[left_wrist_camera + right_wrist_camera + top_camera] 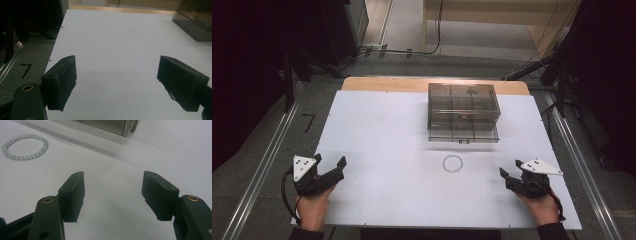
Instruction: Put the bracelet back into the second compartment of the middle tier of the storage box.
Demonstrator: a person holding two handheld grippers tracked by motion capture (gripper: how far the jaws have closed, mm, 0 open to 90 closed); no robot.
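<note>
A pale beaded bracelet [452,163] lies flat on the white table [387,140], in front of a smoky clear drawer box [463,112]. In the right gripper view the bracelet [24,147] sits at the upper left, well away from the jaws. My left gripper [336,166] rests near the table's front left, open, with nothing between its jaws [117,82]. My right gripper [508,173] rests at the front right, to the right of the bracelet, open and empty [113,192].
The drawer box [195,20] stands at mid-table toward the back, its lower drawer front [110,126] facing me. A wooden edge [432,84] runs along the far side. Metal rails [262,165] flank the table, with cables and dark stands behind.
</note>
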